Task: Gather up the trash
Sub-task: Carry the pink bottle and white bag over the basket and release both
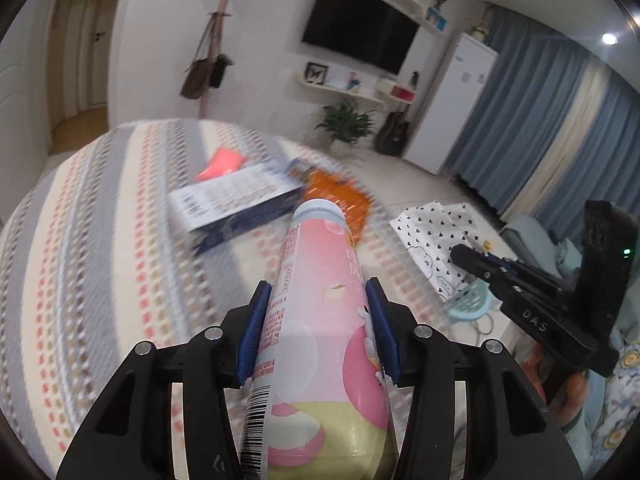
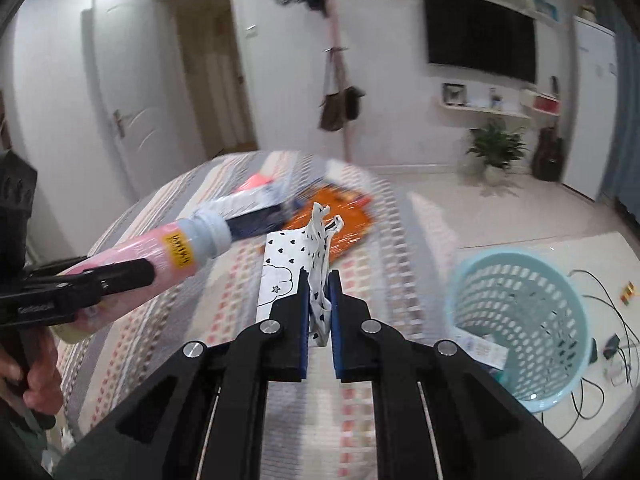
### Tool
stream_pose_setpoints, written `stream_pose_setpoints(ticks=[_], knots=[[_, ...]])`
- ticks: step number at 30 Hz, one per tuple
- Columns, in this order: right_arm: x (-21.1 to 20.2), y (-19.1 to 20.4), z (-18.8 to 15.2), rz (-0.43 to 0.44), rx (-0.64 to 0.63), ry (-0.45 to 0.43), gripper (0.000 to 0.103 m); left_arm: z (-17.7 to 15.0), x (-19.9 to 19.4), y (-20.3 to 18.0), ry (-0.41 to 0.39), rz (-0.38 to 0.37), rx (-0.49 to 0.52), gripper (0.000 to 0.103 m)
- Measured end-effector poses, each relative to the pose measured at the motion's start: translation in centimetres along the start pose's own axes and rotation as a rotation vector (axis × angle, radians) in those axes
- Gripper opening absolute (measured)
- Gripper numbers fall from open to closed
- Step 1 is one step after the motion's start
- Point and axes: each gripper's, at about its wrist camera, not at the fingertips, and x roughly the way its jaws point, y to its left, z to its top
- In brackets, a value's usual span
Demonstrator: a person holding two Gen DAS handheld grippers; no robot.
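The left tongs (image 1: 318,320) are clamped on a pink-labelled plastic drink bottle (image 1: 320,300) and the right tongs (image 2: 319,312) pinch a white heart-print plastic bag (image 2: 298,266), both apparently bound for the pale-blue perforated plastic basket (image 2: 520,320) on the floor, just right of the right tongs.

Bed (image 1: 100,240), striped patterned cover: dark blue box (image 1: 236,204), orange wrapper (image 1: 340,196) at its right, pink packet (image 1: 222,162) beyond. Floor (image 2: 520,216): light blue basket (image 2: 520,320), cables (image 2: 600,360).

White walls (image 2: 60,80), wall-mounted television (image 1: 356,36), blue curtains (image 1: 520,120)
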Motion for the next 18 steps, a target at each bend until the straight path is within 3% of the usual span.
stream_pose_setpoints(ticks=[11,18], knots=[[-1.5,-10.4,-0.1,-0.181,0.235,-0.050,0.007,3.8,5.4,-8.7,0.002,-0.143,0.135,0.046],[0.4,-18.5,-3.5,-0.323,0.480,0.037,0.007,5.1,12.0,-12.9,0.091,-0.239,0.148,0.046]])
